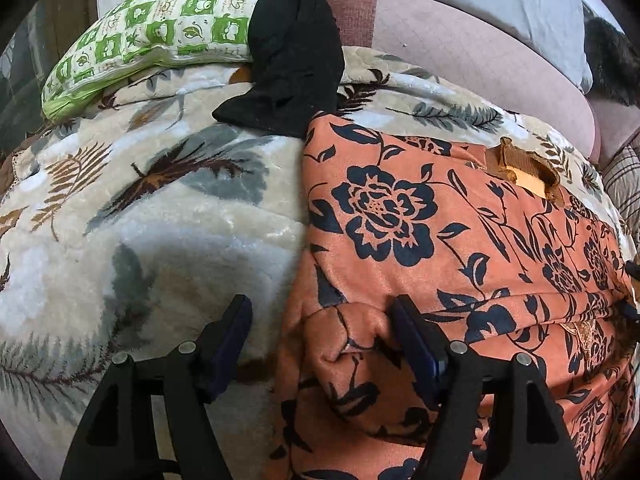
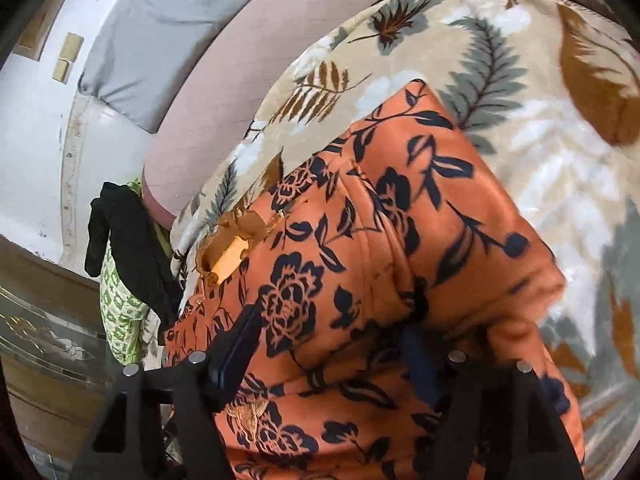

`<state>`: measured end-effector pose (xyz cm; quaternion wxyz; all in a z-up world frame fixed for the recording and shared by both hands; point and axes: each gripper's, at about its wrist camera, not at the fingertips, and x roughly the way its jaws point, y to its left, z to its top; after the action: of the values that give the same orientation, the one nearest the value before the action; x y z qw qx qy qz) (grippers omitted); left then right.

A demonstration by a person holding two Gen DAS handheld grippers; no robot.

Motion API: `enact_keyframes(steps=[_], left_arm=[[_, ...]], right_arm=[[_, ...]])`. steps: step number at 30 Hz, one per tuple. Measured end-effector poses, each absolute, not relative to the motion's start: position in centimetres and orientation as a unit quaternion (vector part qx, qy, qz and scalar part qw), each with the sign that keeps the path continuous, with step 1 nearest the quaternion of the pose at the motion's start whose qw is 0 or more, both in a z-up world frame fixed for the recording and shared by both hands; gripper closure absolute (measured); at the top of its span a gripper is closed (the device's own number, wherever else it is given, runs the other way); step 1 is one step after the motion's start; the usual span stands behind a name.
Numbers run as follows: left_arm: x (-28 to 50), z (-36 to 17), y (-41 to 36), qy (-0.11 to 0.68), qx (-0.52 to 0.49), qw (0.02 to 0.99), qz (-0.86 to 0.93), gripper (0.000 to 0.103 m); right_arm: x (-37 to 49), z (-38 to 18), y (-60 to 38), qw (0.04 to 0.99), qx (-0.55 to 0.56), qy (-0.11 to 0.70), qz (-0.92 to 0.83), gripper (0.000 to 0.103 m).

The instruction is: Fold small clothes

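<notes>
Left wrist view shows the left gripper [image 1: 322, 320] spread over a bunched edge of the orange floral garment [image 1: 440, 220], which spreads toward two o'clock on the leaf-print blanket [image 1: 160, 220], while the right gripper [image 2: 332, 332] stands spread above it too.

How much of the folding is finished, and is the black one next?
Done: the orange flowered garment already lies doubled over in a neat block on the leafy blanket. In hand: both sets of fingers are open over its near edge, the left gripper and the right gripper, gripping nothing. Left: the black garment is still a crumpled heap against the green pillow, so probably yes.
</notes>
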<state>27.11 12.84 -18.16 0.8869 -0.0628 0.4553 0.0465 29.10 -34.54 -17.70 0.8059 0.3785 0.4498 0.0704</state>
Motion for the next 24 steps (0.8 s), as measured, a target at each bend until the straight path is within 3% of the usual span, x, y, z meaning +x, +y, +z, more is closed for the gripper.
enact_keyframes(steps=[1,3,5,8,11,15,17,21,24], left_arm=[[27.1,-18.2,12.8,0.456,-0.063,0.886,0.047,0.028],[27.2,-18.0,12.8,0.461,-0.063,0.884,0.047,0.028],[27.0,-17.2,12.9,0.464,-0.067,0.882,0.051,0.029],[25.3,-15.1,12.9,0.432,-0.071,0.898,0.048,0.029],[24.0,-15.0,13.2,0.431,-0.076,0.898,0.036,0.028],[25.0,-18.2,13.8,0.481,-0.059,0.873,0.060,0.027],[24.3,-16.7,13.7,0.469,-0.072,0.879,0.051,0.027],[21.4,-13.8,14.0,0.438,-0.086,0.895,0.026,0.027],[17.1,-13.0,14.9,0.444,-0.123,0.887,-0.003,0.027]], right_arm=[[29.5,-18.3,-34.7,0.801,0.377,0.461,0.065,0.036],[29.8,-18.4,-35.3,0.798,0.368,0.475,0.032,0.076],[29.5,-17.9,-36.1,0.801,0.365,0.474,0.019,0.077],[28.3,-15.7,-35.8,0.833,0.308,0.460,0.005,0.070],[27.0,-14.2,-35.4,0.845,0.300,0.440,0.048,0.026],[28.9,-16.5,-34.5,0.829,0.269,0.483,0.081,0.028],[28.8,-17.4,-36.3,0.811,0.329,0.480,0.060,0.040],[25.5,-13.7,-37.0,0.845,0.313,0.428,0.074,0.033],[22.1,-13.5,-38.6,0.840,0.304,0.445,0.069,0.033]])
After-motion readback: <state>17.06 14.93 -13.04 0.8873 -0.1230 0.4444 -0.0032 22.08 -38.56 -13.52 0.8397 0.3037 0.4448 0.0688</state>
